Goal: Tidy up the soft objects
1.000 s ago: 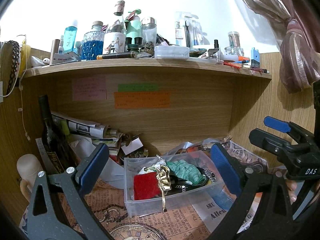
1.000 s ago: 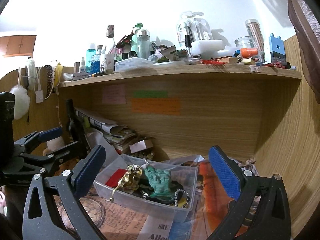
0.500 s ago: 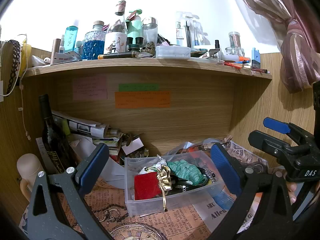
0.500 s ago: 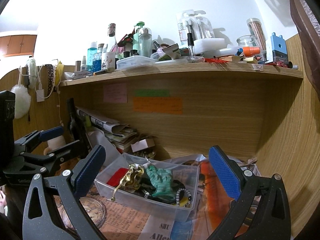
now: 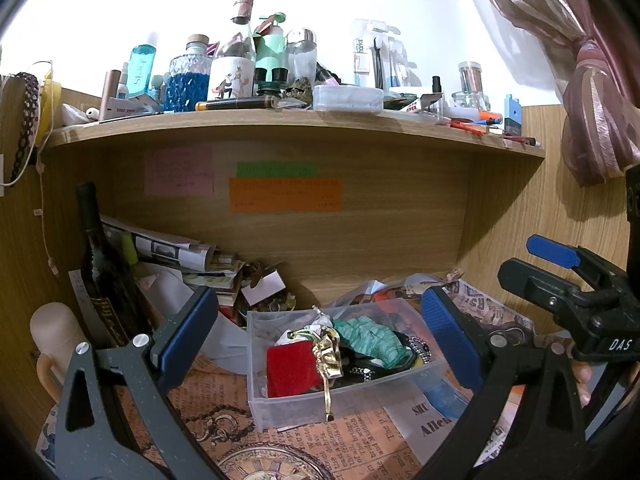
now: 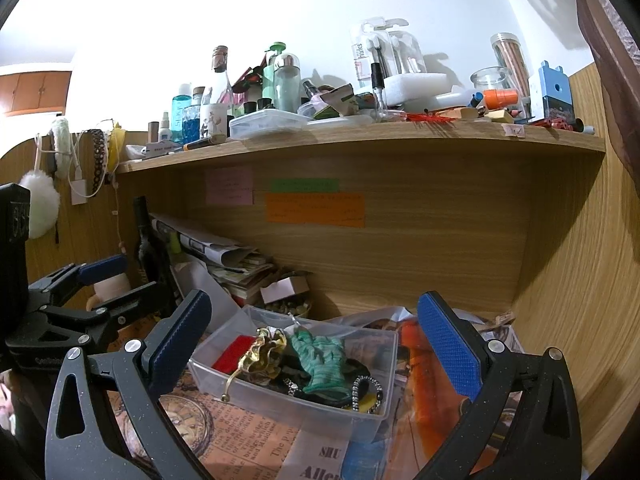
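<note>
Hovering side by side before a wooden desk alcove, the left gripper (image 5: 320, 340) and right gripper (image 6: 316, 344) both stand wide open, holding nothing. Between each pair of blue pads sits a clear plastic bin (image 5: 340, 396) holding a red velvet pouch (image 5: 290, 368), a crumpled gold ribbon (image 5: 328, 354) and a green knitted cloth (image 6: 324, 360). A good pick probably pinches one piece from above, clear of the bin's walls. Stacked papers (image 6: 236, 260) crowd the left; the wooden shelf (image 5: 280, 128) limits headroom.
</note>
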Action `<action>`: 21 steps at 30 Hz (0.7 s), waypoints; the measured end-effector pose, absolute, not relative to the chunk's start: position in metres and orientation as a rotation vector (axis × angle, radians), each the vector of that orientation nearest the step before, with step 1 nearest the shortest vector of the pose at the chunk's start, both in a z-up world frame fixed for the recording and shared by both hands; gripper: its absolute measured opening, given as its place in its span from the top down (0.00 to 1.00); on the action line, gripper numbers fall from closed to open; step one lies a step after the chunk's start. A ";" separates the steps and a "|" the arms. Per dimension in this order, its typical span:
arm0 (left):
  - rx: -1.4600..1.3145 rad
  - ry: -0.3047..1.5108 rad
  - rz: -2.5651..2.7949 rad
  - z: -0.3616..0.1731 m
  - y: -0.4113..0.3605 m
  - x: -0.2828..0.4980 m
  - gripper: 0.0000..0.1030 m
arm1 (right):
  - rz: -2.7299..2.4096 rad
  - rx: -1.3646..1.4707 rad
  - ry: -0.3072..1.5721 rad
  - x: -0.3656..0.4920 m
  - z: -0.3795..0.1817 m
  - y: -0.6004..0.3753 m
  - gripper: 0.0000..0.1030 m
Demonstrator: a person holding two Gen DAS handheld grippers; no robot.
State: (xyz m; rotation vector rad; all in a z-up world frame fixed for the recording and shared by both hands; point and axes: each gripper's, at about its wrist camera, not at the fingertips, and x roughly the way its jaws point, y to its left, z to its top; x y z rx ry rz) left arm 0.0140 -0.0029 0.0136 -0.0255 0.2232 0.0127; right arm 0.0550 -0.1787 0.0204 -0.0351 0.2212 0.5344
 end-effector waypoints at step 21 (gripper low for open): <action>-0.041 0.234 -0.008 0.011 -0.002 0.017 0.00 | 0.531 -0.032 0.233 0.059 0.018 -0.180 0.00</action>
